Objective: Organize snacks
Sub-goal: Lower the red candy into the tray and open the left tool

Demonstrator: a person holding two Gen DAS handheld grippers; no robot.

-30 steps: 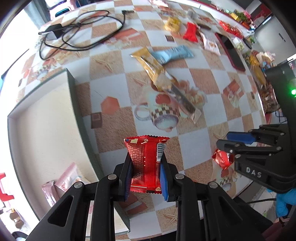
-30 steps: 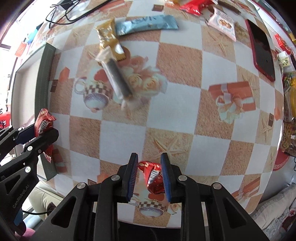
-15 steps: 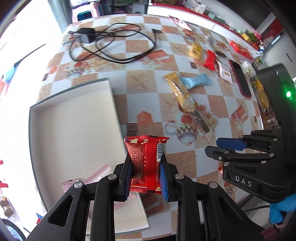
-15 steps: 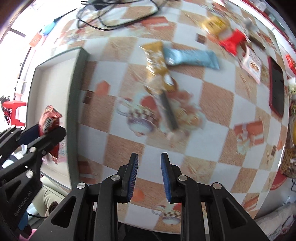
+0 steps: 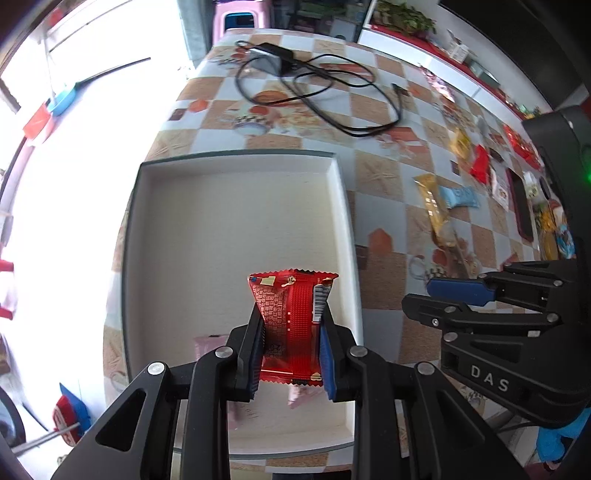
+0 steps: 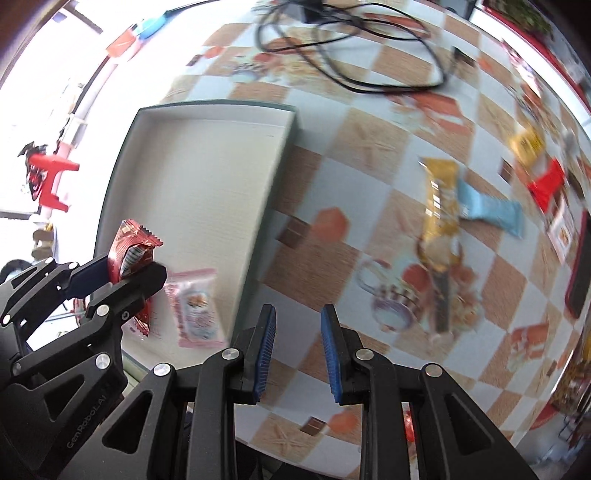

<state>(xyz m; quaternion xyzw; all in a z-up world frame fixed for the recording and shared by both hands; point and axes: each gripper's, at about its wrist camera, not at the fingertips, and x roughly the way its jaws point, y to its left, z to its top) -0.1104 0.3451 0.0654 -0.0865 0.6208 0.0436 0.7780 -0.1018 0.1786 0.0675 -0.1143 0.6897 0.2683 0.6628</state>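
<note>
We have moved the left gripper [image 5: 291, 354], fingers clamped on the red snack packet [image 5: 290, 317], over the white tray [image 5: 236, 162]; the right gripper [image 6: 298, 354], fingers parted, has released its snack.

Looks like a lived-in home — dining table under a checkered oilcloth [image 5: 373, 173] printed with teacups, charger and tangled cable [image 5: 317, 85] left on it, snack packets [image 6: 491, 210] and a phone [image 5: 521, 210] scattered about. Plastic stools beyond — pink stool [image 5: 240, 16], red stool [image 6: 48, 177] — plus a plant-topped counter [image 5: 402, 35].
</note>
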